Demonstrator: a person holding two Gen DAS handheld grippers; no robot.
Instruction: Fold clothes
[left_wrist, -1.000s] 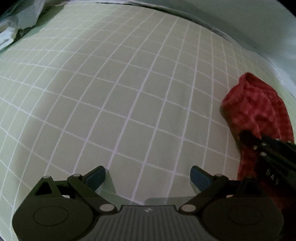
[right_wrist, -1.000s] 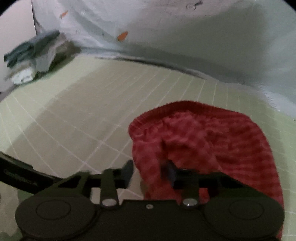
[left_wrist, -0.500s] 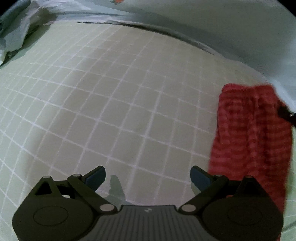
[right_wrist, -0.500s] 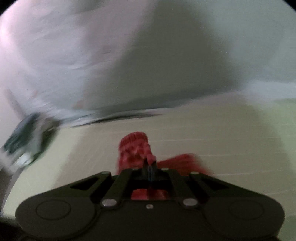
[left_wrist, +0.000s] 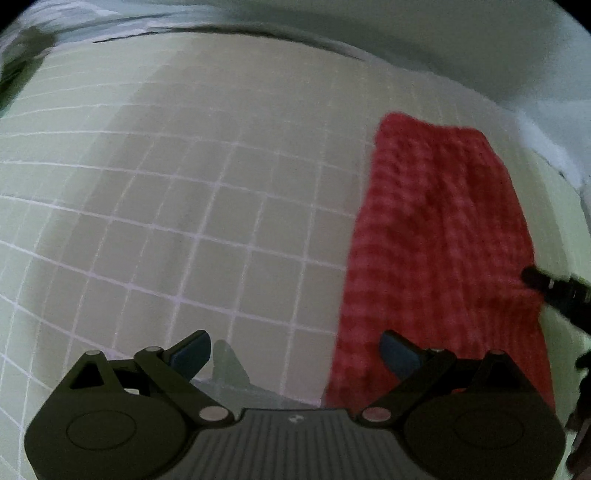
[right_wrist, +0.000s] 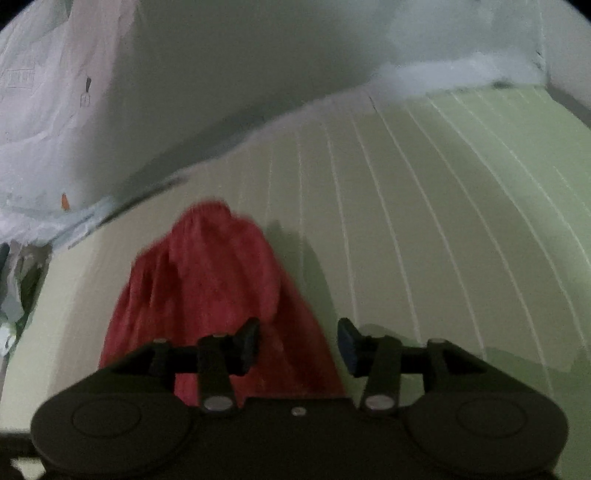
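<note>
Left wrist view: left tongs (left_wrist: 295, 350) spread wide apart, nothing between the blue-tipped fingers (left_wrist: 192, 350), hovering over the pale green sheet with a white grid pattern (left_wrist: 184, 221). Red checked cloth garment (left_wrist: 439, 251) lies flat as a long strip on the right side of the frame, running from upper right down to the lower edge; its left border passes just behind the right-hand finger. A dark bit of the right tongs (left_wrist: 554, 291) pokes in at the right edge, at the garment's right border; contact there unclear, blurred.

Right wrist view: right tongs (right_wrist: 297, 341) also apart, holding nothing. The garment (right_wrist: 207, 280) sits left of centre, bunched toward its far end, near end running under the tongs body; the left finger (right_wrist: 247, 343) overlaps it in view, the right finger is over bare sheet (right_wrist: 443, 221). Crumpled white plastic sheeting (right_wrist: 40, 122) fills the upper left. Frame is motion-blurred.
</note>
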